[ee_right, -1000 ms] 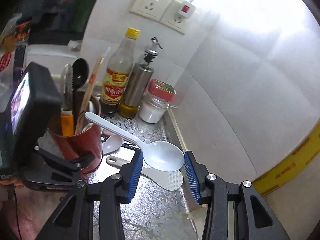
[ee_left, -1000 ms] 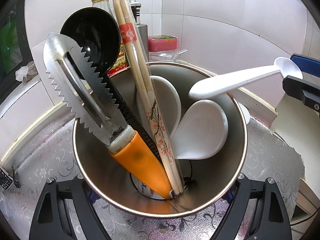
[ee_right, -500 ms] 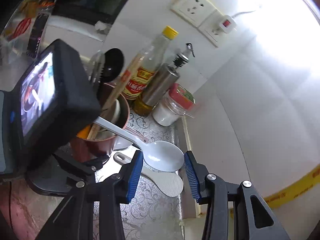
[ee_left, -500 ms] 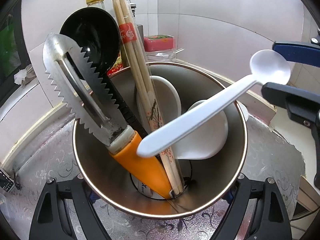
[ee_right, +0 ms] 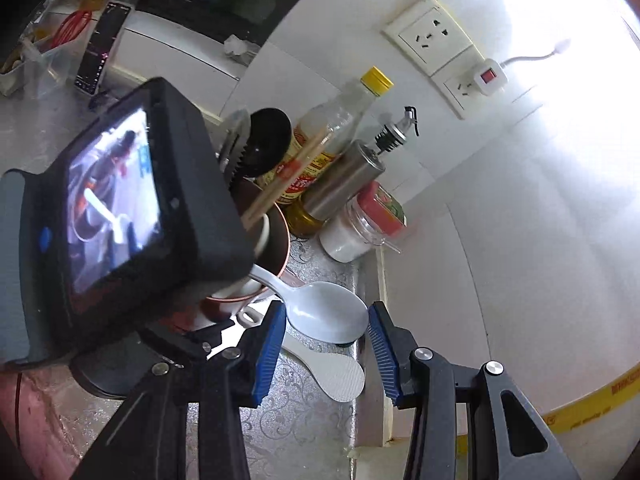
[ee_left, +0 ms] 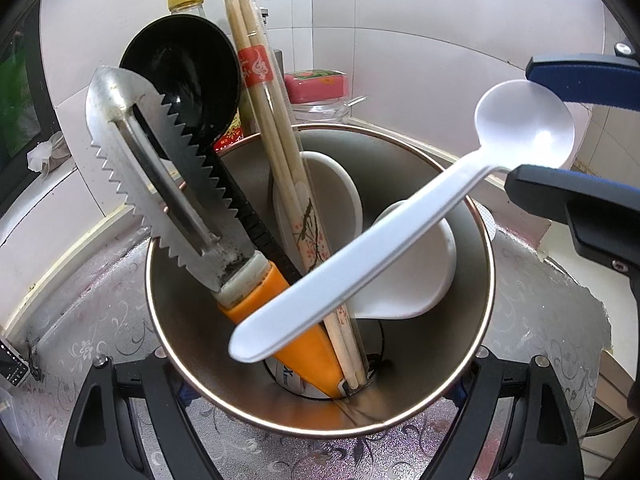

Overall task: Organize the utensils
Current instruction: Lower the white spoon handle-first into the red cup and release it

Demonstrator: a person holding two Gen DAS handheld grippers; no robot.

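A metal cup (ee_left: 188, 320) stands on the patterned counter, and my left gripper (ee_left: 320, 360) is shut on it, one finger at each side. Inside it stand a serrated peeler with an orange handle (ee_left: 160, 184), a black ladle (ee_left: 184, 76), wrapped chopsticks (ee_left: 272, 128) and two white spoons (ee_left: 408, 272). My right gripper (ee_right: 327, 316) is shut on the bowl of a white plastic spoon (ee_right: 328, 312). That spoon (ee_left: 360, 264) slants over the rim, its handle end inside the cup above the orange handle. In the right wrist view the left gripper's camera body hides most of the cup (ee_right: 280, 240).
A white rice paddle (ee_right: 332, 372) lies on the counter below the held spoon. Behind the cup stand a yellow-capped bottle (ee_right: 340, 128), a steel oil bottle (ee_right: 352, 176) and a red-lidded jar (ee_right: 360, 228). The tiled wall and its sockets (ee_right: 436, 36) are close on the right.
The right gripper has come closer to the cup and rolled. The white spoon's handle, earlier above the rim, now reaches down into the cup. The left gripper and cup stayed still.
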